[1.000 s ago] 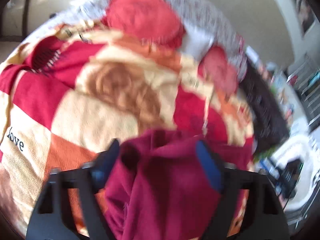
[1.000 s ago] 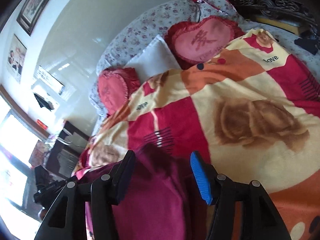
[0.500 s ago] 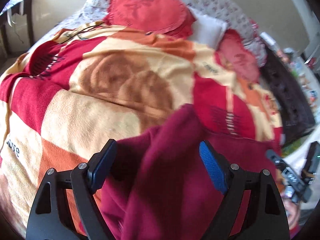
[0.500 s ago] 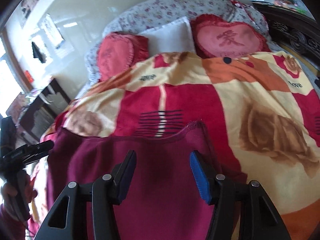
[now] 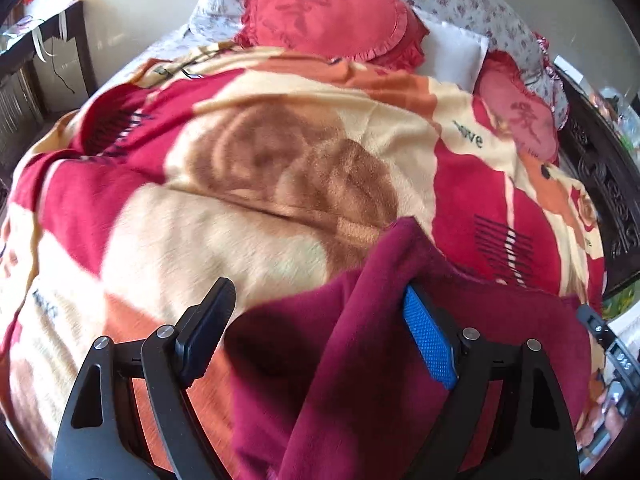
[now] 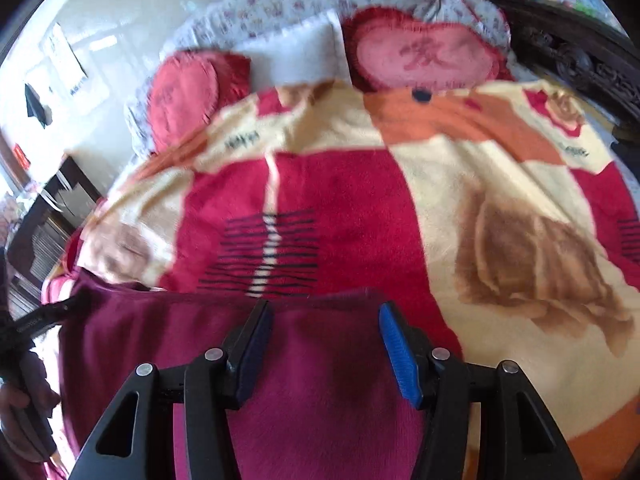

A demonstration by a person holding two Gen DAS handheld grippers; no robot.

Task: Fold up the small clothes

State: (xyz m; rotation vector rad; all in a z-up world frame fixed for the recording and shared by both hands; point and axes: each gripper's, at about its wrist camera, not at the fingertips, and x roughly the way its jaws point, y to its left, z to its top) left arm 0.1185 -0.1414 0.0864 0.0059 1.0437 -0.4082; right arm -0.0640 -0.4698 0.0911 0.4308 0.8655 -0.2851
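A dark red fleece garment (image 5: 360, 360) lies on the patterned blanket (image 5: 240, 200) of a bed. In the left wrist view my left gripper (image 5: 316, 340) is open; a raised fold of the garment stands between its fingers and drapes over the blue-padded right finger (image 5: 428, 344). In the right wrist view the garment (image 6: 320, 380) is spread flat with a straight far edge. My right gripper (image 6: 324, 344) is open just above it, fingers astride its middle. The other gripper shows at the left edge of the right wrist view (image 6: 36, 320).
Two heart-shaped red cushions (image 6: 424, 52) (image 6: 188, 92) and a white pillow (image 6: 296, 52) lie at the bed's head. Dark carved furniture (image 5: 608, 176) stands along the bed's right side, a dark stand (image 6: 44, 216) on the other side.
The garment has gone from bunched and lifted to spread flat on the blanket. Both grippers have lowered and now look level along the bed. Their jaws stay open.
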